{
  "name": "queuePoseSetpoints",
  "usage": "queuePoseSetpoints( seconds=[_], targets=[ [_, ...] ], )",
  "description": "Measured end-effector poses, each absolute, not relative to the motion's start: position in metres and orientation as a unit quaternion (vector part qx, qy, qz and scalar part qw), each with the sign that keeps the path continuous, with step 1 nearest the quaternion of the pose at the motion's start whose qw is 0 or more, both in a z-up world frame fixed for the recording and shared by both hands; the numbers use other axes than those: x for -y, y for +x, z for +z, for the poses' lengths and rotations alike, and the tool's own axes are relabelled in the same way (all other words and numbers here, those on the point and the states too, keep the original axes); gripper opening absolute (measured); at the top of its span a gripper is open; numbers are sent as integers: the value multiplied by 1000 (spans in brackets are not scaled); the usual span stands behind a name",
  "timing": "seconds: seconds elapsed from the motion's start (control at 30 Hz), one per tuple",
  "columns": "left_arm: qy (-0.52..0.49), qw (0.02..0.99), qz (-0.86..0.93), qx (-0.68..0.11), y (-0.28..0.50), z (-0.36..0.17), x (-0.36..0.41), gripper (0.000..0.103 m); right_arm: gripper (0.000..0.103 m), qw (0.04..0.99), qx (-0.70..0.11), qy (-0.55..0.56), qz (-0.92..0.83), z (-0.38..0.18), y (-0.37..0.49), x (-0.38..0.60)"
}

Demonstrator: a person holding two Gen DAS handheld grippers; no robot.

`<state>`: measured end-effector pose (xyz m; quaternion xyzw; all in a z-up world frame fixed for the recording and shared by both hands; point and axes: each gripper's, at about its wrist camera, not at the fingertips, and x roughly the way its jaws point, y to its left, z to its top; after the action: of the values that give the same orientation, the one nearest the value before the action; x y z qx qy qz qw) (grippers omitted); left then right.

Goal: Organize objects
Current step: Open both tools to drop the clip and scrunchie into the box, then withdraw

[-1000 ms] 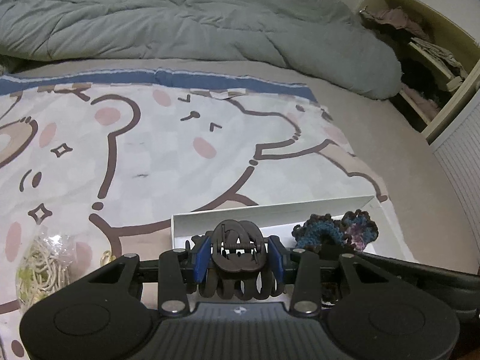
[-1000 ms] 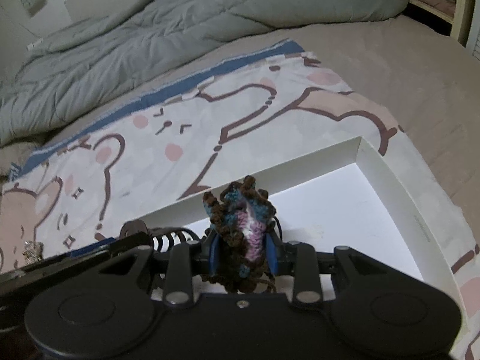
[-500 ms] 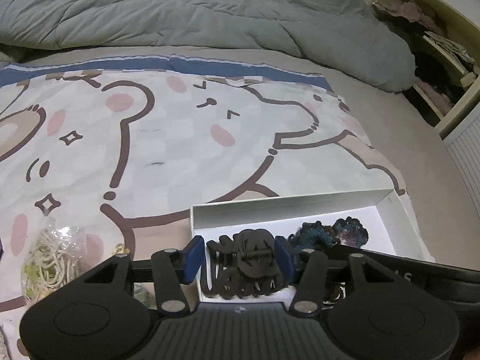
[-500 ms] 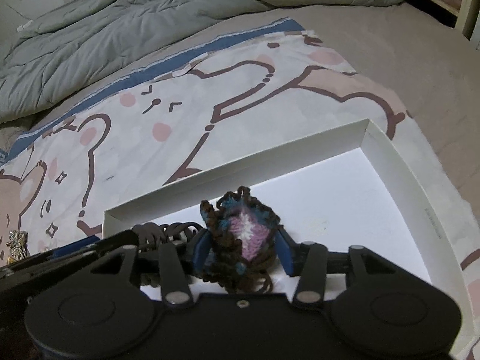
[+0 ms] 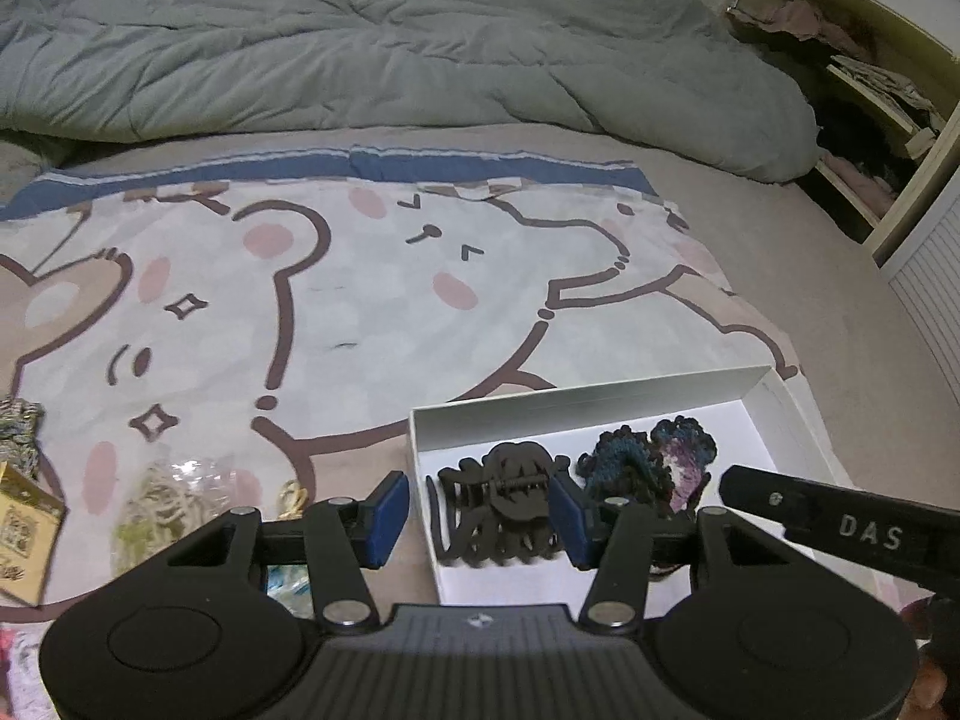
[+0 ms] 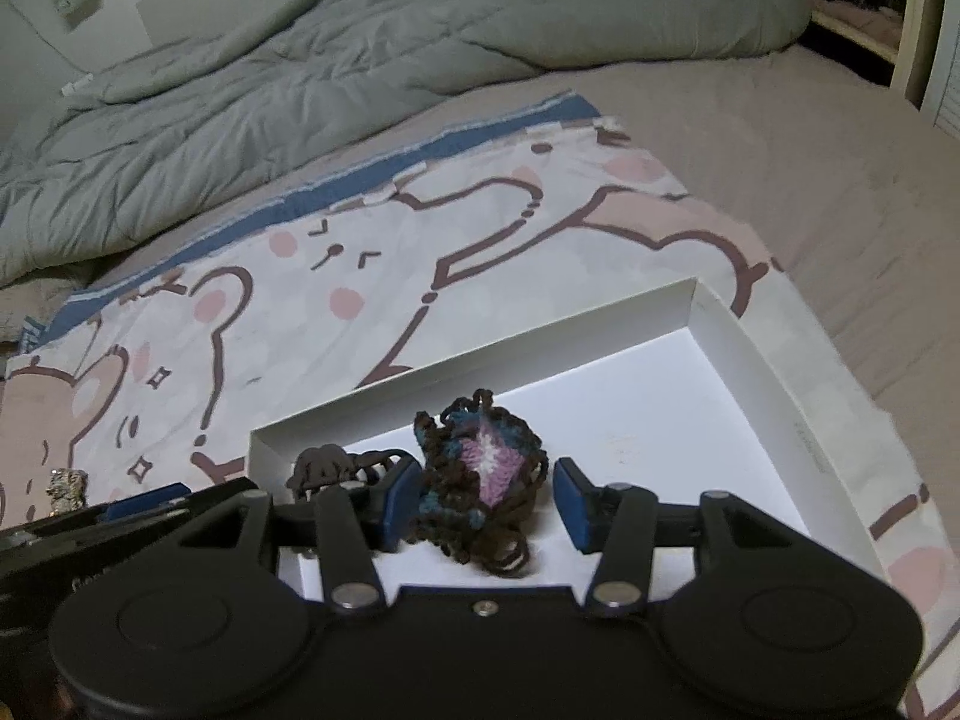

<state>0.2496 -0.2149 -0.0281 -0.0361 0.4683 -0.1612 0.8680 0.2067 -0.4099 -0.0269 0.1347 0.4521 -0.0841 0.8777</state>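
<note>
A dark brown hair claw (image 5: pixel 504 510) lies in the left end of the white box (image 5: pixel 588 402). My left gripper (image 5: pixel 478 519) stands open around it, its blue pads apart from the claw. Beside it in the box lies a crocheted brown, teal and purple scrunchie (image 5: pixel 654 462). In the right wrist view the scrunchie (image 6: pixel 480 468) rests on the box floor between the pads of my right gripper (image 6: pixel 485 504). Its jaws are opening, and a gap shows at the right pad. The claw (image 6: pixel 327 465) shows at the left inside the box wall (image 6: pixel 480 360).
The box sits on a cartoon bear blanket (image 5: pixel 360 300) spread over a bed. Left of the box lie a clear bag of bands (image 5: pixel 162 504), a yellow carton (image 5: pixel 18 534) and a small beaded item (image 6: pixel 66 489). A grey duvet (image 5: pixel 360 60) lies beyond; shelves (image 5: pixel 870 90) stand at the right.
Both grippers opened. The hair claw and the scrunchie dropped from the pads onto the box floor, and both grippers drew back and up slightly.
</note>
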Motion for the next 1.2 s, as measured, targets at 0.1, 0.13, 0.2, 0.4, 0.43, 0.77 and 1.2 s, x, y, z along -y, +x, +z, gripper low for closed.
queuePoseSetpoints(
  seconds=[0.1, 0.13, 0.2, 0.4, 0.43, 0.77, 1.2],
  targets=[
    [-35, 871, -160, -463, 241, -18, 209, 53, 51, 884, -441, 136, -82, -18, 194, 409],
    [-34, 873, -159, -461, 238, -14, 207, 53, 52, 886, -437, 136, -81, -14, 190, 408],
    [-33, 875, -159, -456, 232, -7, 204, 53, 52, 890, -429, 135, -79, -8, 182, 405],
    [-23, 879, -160, -448, 215, 7, 195, 53, 56, 900, -408, 134, -71, 9, 159, 401],
    [-19, 881, -159, -445, 211, 9, 193, 54, 57, 902, -404, 133, -70, 12, 155, 400],
    [0, 890, -145, -432, 189, 22, 170, 75, 67, 912, -386, 120, -68, 27, 124, 394],
    [14, 902, -122, -415, 167, 27, 149, 101, 88, 918, -381, 80, -75, 27, 95, 383]
  ],
)
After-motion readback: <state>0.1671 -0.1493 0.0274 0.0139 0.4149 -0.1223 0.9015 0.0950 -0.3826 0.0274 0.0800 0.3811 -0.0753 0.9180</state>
